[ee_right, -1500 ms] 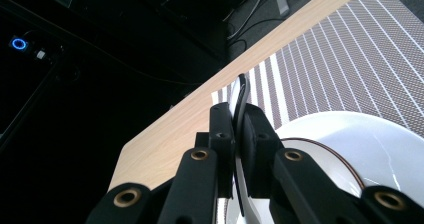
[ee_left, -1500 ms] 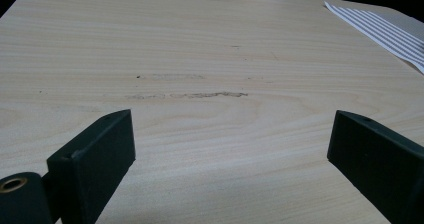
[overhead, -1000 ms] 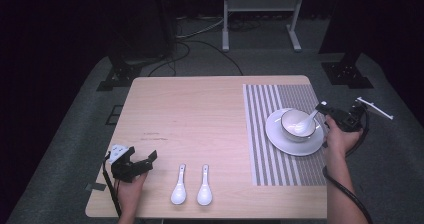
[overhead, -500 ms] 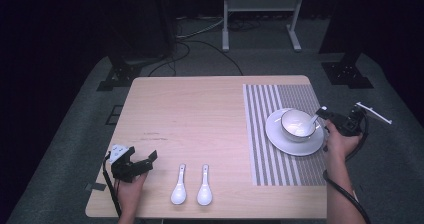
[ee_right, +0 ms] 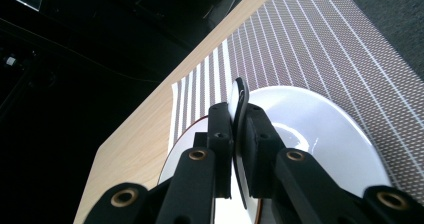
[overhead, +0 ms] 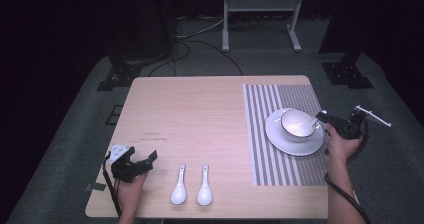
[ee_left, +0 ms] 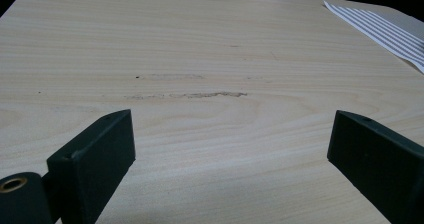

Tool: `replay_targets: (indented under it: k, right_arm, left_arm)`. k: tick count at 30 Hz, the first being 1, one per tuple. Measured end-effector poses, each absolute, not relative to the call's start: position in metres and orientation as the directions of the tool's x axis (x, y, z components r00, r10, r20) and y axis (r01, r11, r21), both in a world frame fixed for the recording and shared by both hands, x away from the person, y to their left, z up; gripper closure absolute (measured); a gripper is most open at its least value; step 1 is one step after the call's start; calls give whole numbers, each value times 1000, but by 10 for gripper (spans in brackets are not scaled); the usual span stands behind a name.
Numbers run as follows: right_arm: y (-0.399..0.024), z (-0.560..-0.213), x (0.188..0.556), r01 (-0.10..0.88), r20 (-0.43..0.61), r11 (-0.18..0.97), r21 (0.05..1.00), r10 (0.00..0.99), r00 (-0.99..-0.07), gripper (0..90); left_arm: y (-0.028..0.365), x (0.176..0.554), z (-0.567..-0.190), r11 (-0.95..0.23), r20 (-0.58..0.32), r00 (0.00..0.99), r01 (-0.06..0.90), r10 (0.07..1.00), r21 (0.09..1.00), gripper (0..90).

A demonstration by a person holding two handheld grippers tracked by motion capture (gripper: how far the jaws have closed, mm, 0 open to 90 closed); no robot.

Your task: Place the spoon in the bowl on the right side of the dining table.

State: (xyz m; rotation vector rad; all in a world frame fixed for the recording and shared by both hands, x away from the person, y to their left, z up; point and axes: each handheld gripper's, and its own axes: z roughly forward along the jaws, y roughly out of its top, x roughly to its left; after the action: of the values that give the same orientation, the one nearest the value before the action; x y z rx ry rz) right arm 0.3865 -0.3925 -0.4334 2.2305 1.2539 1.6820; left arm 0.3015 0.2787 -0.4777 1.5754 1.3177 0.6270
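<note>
White spoon (overhead: 311, 126) leans in the bowl (overhead: 296, 124), handle toward three o'clock; right gripper (overhead: 325, 118) pinches that handle, left gripper (overhead: 145, 160) spread, empty.

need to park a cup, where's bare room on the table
Free: the wood between the mat and the left edge, beyond the two spoons. The mat's near end is also bare. Crowded: around the plate and bowl, where the right claw works.

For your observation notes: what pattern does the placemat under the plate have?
The placemat has grey and white stripes running along its length, clearest in the high view.
</note>
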Motion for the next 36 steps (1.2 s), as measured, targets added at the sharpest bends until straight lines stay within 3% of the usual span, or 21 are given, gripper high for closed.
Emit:
replay_targets:
  k: [12,18,36]
  right_arm:
    - [-400,-435,384,553,767,-662,506,639,63,828]
    - [-400,-440,384,566,783,-664,488,620,53,749]
    - [-403,-454,374,597,802,-647,474,598,11,654]
  left_arm:
    - [279,302,-478,36,-183,286,452,941,891,38]
    - [279,302,-478,36,-183,286,452,940,891,38]
    - [278,302,-478,31,-178,286,454,942,891,38]
